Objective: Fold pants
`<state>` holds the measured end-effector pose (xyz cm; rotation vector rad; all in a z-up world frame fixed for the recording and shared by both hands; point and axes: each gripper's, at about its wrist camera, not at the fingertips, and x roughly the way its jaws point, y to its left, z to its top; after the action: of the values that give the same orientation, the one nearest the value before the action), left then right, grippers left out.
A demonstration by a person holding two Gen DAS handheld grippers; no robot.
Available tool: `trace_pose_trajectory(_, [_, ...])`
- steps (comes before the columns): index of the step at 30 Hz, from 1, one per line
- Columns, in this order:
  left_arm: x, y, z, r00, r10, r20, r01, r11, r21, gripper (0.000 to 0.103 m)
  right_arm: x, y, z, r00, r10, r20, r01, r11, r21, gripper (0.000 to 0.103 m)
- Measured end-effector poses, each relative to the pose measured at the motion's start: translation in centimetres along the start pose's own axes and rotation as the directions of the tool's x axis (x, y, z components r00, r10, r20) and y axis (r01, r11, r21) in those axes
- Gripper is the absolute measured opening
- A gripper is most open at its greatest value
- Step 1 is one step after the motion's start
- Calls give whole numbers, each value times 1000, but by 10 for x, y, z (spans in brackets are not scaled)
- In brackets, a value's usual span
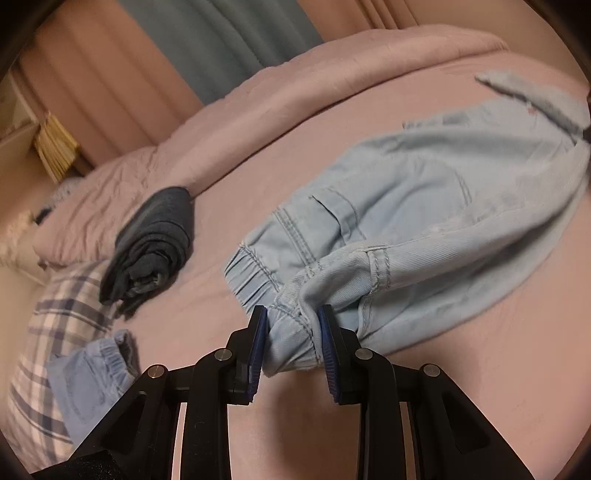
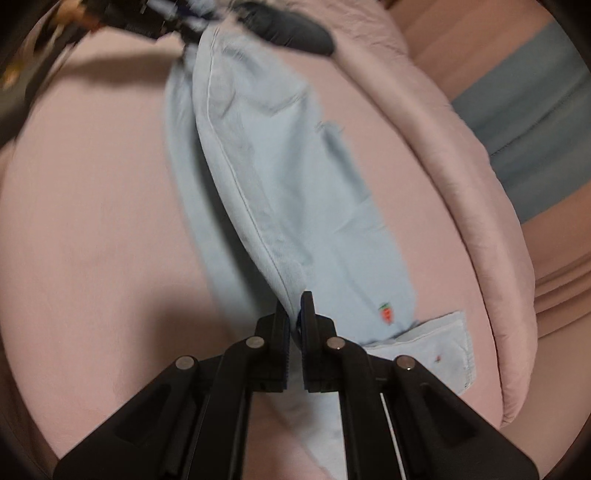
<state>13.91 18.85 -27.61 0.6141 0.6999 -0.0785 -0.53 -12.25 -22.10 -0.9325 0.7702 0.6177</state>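
Light blue denim pants (image 1: 406, 206) lie stretched across a pink bed (image 1: 461, 369). My left gripper (image 1: 291, 325) is shut on the pants' elastic waistband and lifts it a little off the bed. In the right wrist view the pants (image 2: 280, 177) run away from me as a long folded strip. My right gripper (image 2: 295, 306) is shut on the folded edge of the leg near the hem, beside a small red carrot mark (image 2: 386, 314). The left gripper (image 2: 173, 18) shows blurred at the far end, holding the waistband.
A folded dark grey garment (image 1: 155, 243) lies on the bed to the left of the pants. Another light blue denim piece (image 1: 92, 376) rests on a plaid pillow (image 1: 48, 332). A rolled pink duvet (image 2: 461, 184) lines the far bed edge, with curtains (image 1: 221, 40) behind.
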Motion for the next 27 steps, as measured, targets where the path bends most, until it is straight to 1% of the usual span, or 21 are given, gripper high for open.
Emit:
trace_pose_trajectory(3, [2,-5,4,1000,14,3,-14,1000,25,29,9,14,-4,999,-37,-27,35,998,-43,10])
trace_pose_trajectory(4, [6,-2,13,1000,7,-6,-7,1000,20,32,11,18,-5,999,-38,-34,37,998,-43,10])
trace_pose_trajectory(6, [8,2,13,999,3,-34,-3,1000,2,40,14,19,-6,998,-42,-45,40,999,-30,11])
trace_pose_trajectory(7, [8,6,14,999,5,-45,-6,1000,-11,48,16,18,-6,998,-44,-54,43,999,-22,11])
trace_pose_trajectory(8, [6,11,13,998,10,-64,-12,999,-30,53,18,17,-6,997,-49,-58,48,999,-16,16])
trace_pose_trajectory(9, [1,14,9,997,6,-78,-10,999,-52,54,15,15,-6,997,-57,-57,57,998,-11,20])
trace_pose_trajectory(10, [-9,19,3,997,-23,-75,16,996,-93,55,13,13,-7,996,-68,-59,68,998,-8,35])
trace_pose_trajectory(11, [-16,26,1,997,-43,-71,35,992,-120,60,6,8,-11,994,-86,-64,87,996,5,62])
trace_pose_trajectory(12, [-23,33,-4,996,-57,-68,46,987,-156,63,-1,3,-15,995,-83,-61,85,996,27,76])
trace_pose_trajectory(13, [-32,39,-10,996,-67,-62,54,978,-200,68,-13,-4,-22,998,-53,-43,56,997,61,87])
trace_pose_trajectory(15, [-45,52,-17,993,-111,-44,93,950,-300,69,-33,-17,-34,1000,17,4,-17,992,128,86])
trace_pose_trajectory(16, [-51,58,-16,990,-142,-25,124,928,-350,69,-41,-28,-40,999,48,16,-50,983,179,86])
trace_pose_trajectory(18, [-55,65,-4,979,-203,20,191,882,-431,69,-48,-64,-49,998,60,25,-65,939,337,86])
trace_pose_trajectory(19, [-54,63,10,971,-236,44,229,859,-457,69,-45,-88,-52,999,44,14,-46,898,437,86])
trace_pose_trajectory(20, [-51,61,21,963,-262,59,258,845,-469,69,-40,-112,-55,999,33,-1,-27,848,530,87])
trace_pose_trajectory(21, [-49,56,33,950,-301,81,302,823,-481,70,-33,-139,-59,1000,25,-18,-8,773,635,87])
trace_pose_trajectory(22, [-45,47,50,929,-353,111,360,792,-493,72,-22,-171,-64,999,19,-45,21,670,742,87])
trace_pose_trajectory(23, [-41,40,63,913,-388,124,395,771,-499,76,-16,-183,-67,998,16,-67,43,616,786,87])
trace_pose_trajectory(24, [-37,30,75,896,-424,137,431,749,-502,79,-3,-204,-69,994,14,-111,85,550,831,87])
trace_pose_trajectory(25, [-33,18,89,872,-465,153,474,724,-500,82,12,-223,-69,987,17,-157,128,500,857,87])
trace_pose_trajectory(27, [-25,-11,115,817,-552,168,557,681,-476,82,37,-247,-64,977,45,-208,166,456,874,87])
